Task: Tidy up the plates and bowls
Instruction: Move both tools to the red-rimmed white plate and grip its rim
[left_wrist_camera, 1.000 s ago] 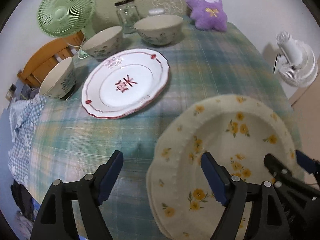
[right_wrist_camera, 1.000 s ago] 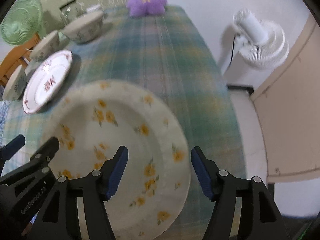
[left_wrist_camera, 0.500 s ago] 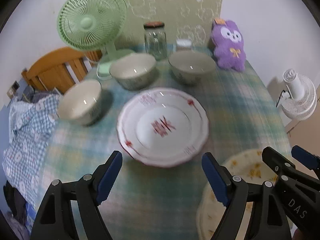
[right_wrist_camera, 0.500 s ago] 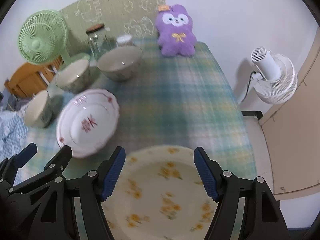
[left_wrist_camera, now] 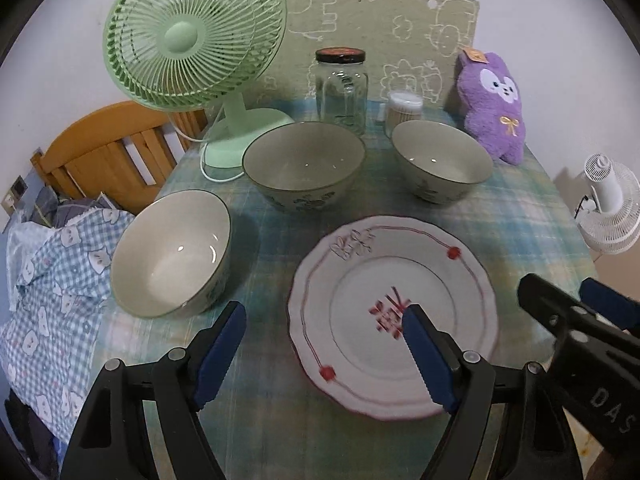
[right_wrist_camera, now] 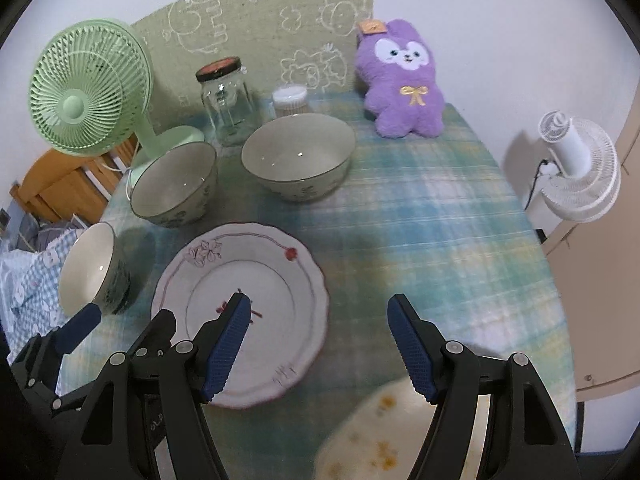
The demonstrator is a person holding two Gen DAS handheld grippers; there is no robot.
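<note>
Three bowls stand upright on the worktop, all bare inside: the left bowl (left_wrist_camera: pixel 172 254) near the worktop's left edge, the middle bowl (left_wrist_camera: pixel 304 166) further back in front of the green fan (left_wrist_camera: pixel 196 36), and the right bowl (left_wrist_camera: pixel 442 166) toward the far right, just in front of the purple plush toy (left_wrist_camera: pixel 492 106). Behind the bowls, along the far edge, a clear glass jar (left_wrist_camera: pixel 341 92) with a dark lid looks to hold nothing, and a small lidded tub (left_wrist_camera: pixel 404 110) beside it is packed with what look like cotton swabs. The red-trimmed plate (left_wrist_camera: pixel 394 316) lies flat and unloaded in the middle of the worktop, nearer the front than the bowls. The yellow-flowered plate (right_wrist_camera: pixel 396 432) sits at the front edge, only its blurred rim showing in the right wrist view. The left tool (left_wrist_camera: pixel 324 354) hangs released above the cloth, one finger over the red-trimmed plate, nothing between its fingers; its jaws have just been closing a little. The right tool (right_wrist_camera: pixel 320 344) is likewise released, gripping nothing, above the cloth between the two plates. A second ago both tools were low over the yellow-flowered plate, which filled each view; now it has dropped almost out of sight and the bowls and red-trimmed plate fill the frames.
</note>
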